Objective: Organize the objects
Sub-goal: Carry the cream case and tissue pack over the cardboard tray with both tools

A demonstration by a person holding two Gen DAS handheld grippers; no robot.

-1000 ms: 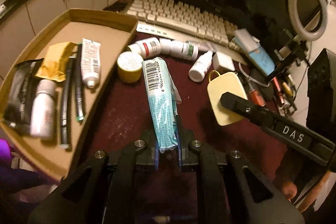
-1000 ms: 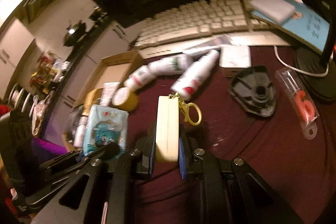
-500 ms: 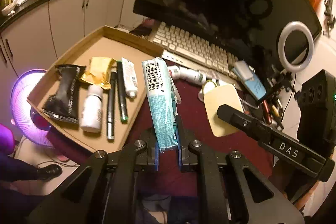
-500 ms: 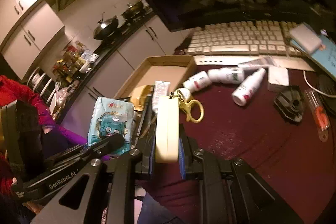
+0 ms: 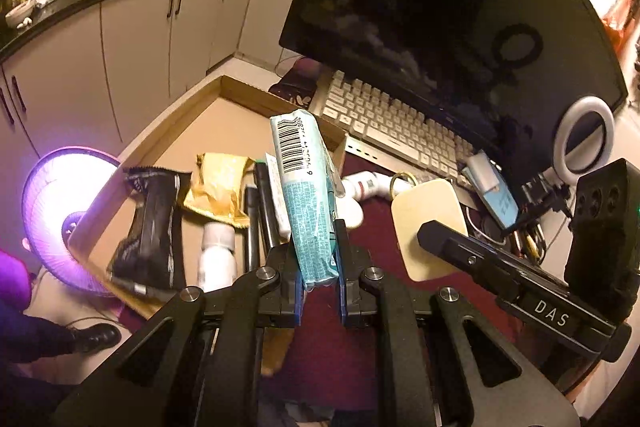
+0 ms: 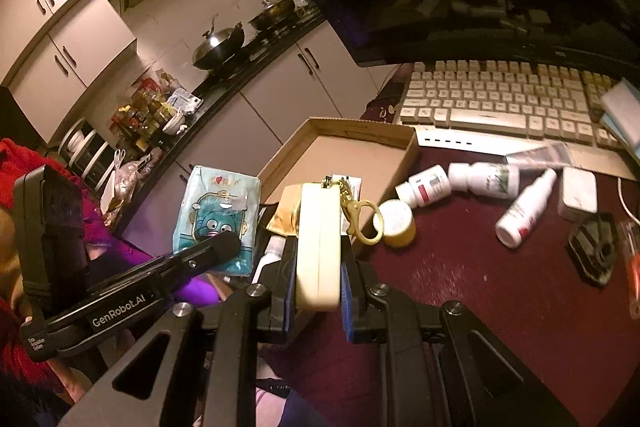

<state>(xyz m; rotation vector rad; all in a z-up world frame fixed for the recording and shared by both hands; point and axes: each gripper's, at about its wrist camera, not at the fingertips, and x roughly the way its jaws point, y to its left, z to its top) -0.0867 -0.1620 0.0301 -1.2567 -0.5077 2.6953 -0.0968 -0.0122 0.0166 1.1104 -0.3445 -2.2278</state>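
Left hand-held gripper [image 5: 319, 267] clamped on tissue pack [image 5: 306, 187], long axis pointing away along the fingers. Cardboard tray [image 5: 192, 115] lies ahead-left below; left nearer. Right hand-held gripper [image 6: 319, 291] clamped on cream case [image 6: 319, 243], over the counter [image 6: 500, 287].

Both views are dim and warm, with a yellow-orange cast over the white cabinets [image 5: 132, 39] and the keyboard [image 6: 500, 99]. A ring light [image 5: 584, 135] glows pale at the right of the left wrist view, and a fan [image 5: 60, 211] shines violet at its left. The monitor [image 5: 440, 19] is dark, with faint reflections. Fisheye bending curves the counter lines, and the corners fall to black. The black packet [image 5: 152, 231] and the white bottle [image 5: 218, 255] beside it are smeared by motion blur
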